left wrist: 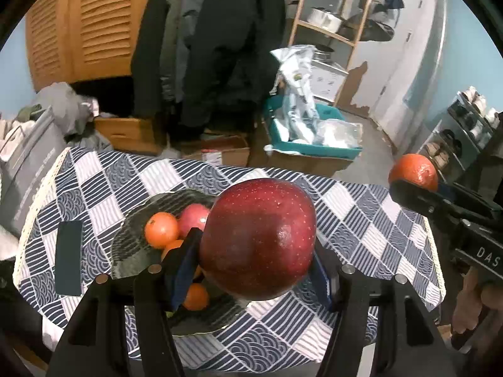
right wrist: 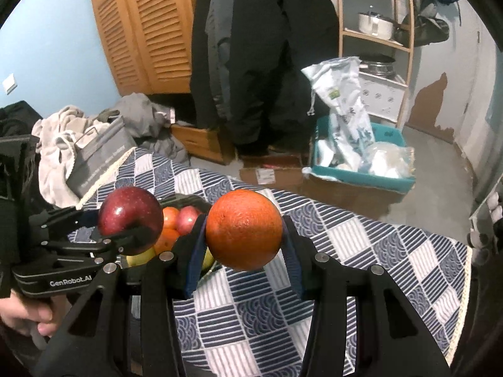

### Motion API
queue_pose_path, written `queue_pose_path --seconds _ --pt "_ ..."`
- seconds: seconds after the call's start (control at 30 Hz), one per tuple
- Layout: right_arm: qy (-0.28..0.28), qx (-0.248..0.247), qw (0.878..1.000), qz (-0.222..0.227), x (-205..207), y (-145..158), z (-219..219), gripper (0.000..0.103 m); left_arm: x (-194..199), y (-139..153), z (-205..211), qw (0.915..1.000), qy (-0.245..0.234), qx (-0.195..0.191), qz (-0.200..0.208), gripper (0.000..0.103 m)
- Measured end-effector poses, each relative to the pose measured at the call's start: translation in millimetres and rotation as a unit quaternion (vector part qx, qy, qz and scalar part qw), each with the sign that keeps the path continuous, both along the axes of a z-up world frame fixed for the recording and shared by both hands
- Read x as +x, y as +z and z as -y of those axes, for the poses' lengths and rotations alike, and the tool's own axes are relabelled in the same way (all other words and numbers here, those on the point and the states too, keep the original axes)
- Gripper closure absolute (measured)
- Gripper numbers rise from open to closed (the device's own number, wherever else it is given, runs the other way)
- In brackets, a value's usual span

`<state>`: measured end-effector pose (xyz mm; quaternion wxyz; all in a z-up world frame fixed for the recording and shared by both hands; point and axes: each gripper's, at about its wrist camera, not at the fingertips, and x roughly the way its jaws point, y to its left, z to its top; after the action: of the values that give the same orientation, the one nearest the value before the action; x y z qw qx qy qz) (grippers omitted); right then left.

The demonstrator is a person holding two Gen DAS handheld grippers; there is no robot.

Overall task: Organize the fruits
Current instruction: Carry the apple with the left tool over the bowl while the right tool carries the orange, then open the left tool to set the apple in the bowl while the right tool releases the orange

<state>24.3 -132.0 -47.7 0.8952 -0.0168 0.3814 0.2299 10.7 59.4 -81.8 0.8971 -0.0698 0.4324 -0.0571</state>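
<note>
While carrying fruit above the tabletop (left wrist: 361,220): left hand-held gripper (left wrist: 256,251) clamped on red apple (left wrist: 257,238), right hand-held gripper (right wrist: 243,235) clamped on orange (right wrist: 243,234). Likely transport step; next, lower both into dark bowl (left wrist: 132,251), then release.

Dim indoor light fell evenly, a small glare spot shone on the dark red glossy apple (left wrist: 257,238), and fisheye edges bent and blurred.

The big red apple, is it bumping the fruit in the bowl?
Apart. In the right wrist view the red apple hangs clamped in the left gripper, lifted clear of the fruit in the bowl behind it.
</note>
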Motion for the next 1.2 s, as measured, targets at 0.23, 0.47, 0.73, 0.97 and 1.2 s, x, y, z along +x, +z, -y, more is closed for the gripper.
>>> queue_pose_path --seconds 0.23,0.47,0.73,0.97,1.2 --pt "0.013 0.003 1.000 -0.015 9.1 -8.1 -26.7 0.058 2.6 -14.4 -29.7 0.9995 0.029 0.006 -0.011 0.038" --pt "0.029 0.001 0.999 -0.035 16.6 -24.9 -51.0 0.058 11.1 -40.6 -63.0 0.9975 0.058 0.008 -0.040 0.038" --pt "0.051 -0.011 0.996 -0.075 23.1 -62.1 -83.1 0.058 22.5 -79.7 -91.5 0.9920 0.086 0.008 -0.092 0.038" --pt "0.078 -0.032 0.991 -0.102 21.8 -96.0 -108.7 0.058 30.1 -109.6 -108.3 0.9861 0.098 0.010 -0.133 0.038" --pt "0.099 -0.050 0.986 -0.126 15.8 -121.3 -127.9 0.058 31.7 -120.3 -112.4 0.9836 0.100 0.008 -0.150 0.038"
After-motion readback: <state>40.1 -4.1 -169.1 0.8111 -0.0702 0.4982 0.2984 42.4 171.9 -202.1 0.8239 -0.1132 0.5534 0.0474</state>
